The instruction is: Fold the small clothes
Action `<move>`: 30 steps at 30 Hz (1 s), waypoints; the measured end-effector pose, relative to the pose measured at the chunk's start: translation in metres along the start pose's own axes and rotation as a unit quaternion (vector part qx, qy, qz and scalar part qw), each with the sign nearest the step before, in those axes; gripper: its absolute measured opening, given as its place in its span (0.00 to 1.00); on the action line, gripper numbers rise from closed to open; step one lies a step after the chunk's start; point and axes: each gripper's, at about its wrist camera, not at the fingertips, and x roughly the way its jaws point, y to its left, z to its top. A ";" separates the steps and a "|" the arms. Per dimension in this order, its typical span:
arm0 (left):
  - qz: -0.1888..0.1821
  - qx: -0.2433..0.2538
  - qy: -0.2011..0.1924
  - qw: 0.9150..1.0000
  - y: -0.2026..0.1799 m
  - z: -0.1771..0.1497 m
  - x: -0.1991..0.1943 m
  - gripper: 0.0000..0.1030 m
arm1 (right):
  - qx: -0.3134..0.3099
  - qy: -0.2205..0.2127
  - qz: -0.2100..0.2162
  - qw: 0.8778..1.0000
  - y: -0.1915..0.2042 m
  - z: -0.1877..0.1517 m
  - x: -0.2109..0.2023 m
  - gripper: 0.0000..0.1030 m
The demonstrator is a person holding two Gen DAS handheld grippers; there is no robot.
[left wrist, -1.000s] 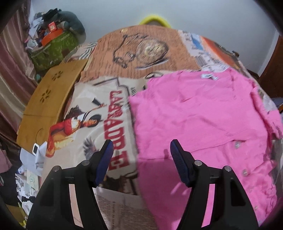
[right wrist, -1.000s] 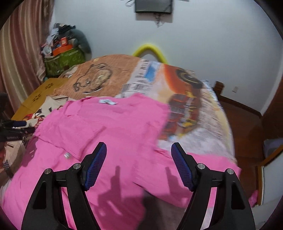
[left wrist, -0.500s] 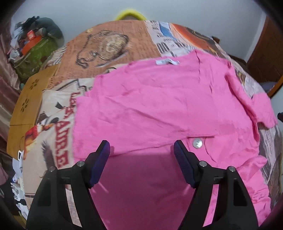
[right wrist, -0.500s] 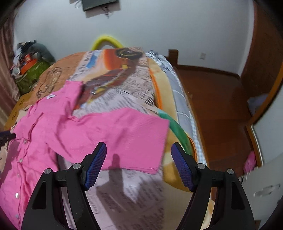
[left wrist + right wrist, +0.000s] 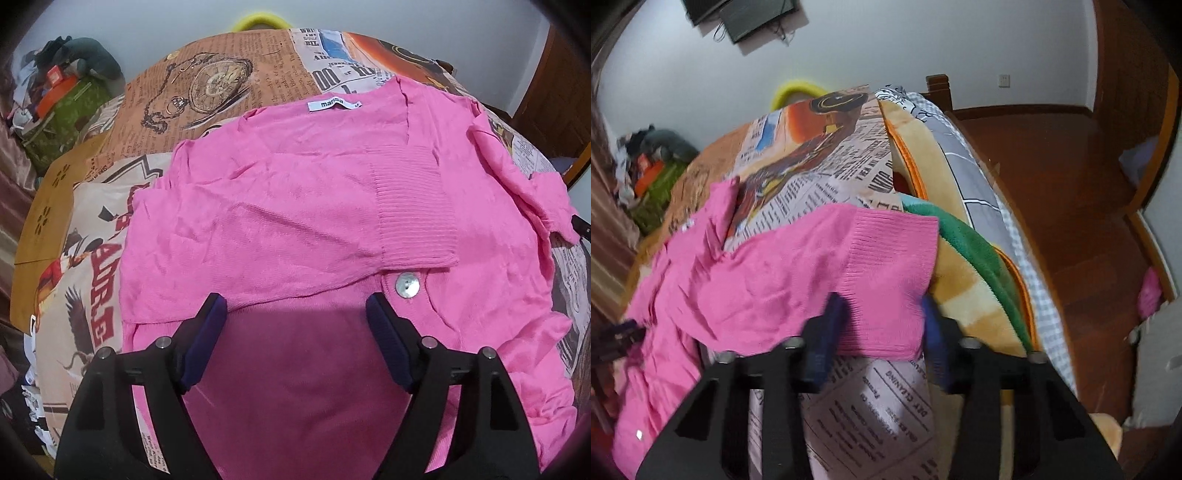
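A pink buttoned cardigan (image 5: 303, 236) lies spread on the printed bed cover (image 5: 221, 77), with its left sleeve folded across the chest so the ribbed cuff (image 5: 413, 214) sits near a pearl button (image 5: 405, 285). My left gripper (image 5: 295, 325) is open and empty, hovering over the cardigan's lower body. In the right wrist view the cardigan's other sleeve (image 5: 798, 273) stretches toward the bed's right edge. My right gripper (image 5: 881, 325) is open, its blue pads on either side of that sleeve's ribbed cuff (image 5: 890, 258), narrower than before but not clamped.
The bed's right edge (image 5: 982, 236) drops to a wooden floor (image 5: 1071, 192). A green blanket layer (image 5: 964, 236) shows under the cover. A cluttered green bag (image 5: 62, 110) stands at the far left. A white wall is behind the bed.
My left gripper moved right over the cardigan's body. My right gripper swung right to the far sleeve, came down around its cuff, and its jaws narrowed.
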 end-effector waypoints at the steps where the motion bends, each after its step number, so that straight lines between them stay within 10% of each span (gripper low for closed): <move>1: 0.001 0.000 0.000 1.000 0.000 0.000 0.000 0.76 | -0.009 -0.003 -0.009 1.000 0.002 0.000 -0.001 0.20; 14: -0.004 -0.019 -0.030 0.999 0.018 -0.002 -0.035 0.76 | -0.065 -0.088 -0.011 0.994 0.035 0.034 -0.067 0.08; 30: -0.017 -0.065 -0.068 0.995 0.089 -0.025 -0.073 0.76 | -0.212 -0.120 0.116 0.963 0.245 0.062 -0.064 0.08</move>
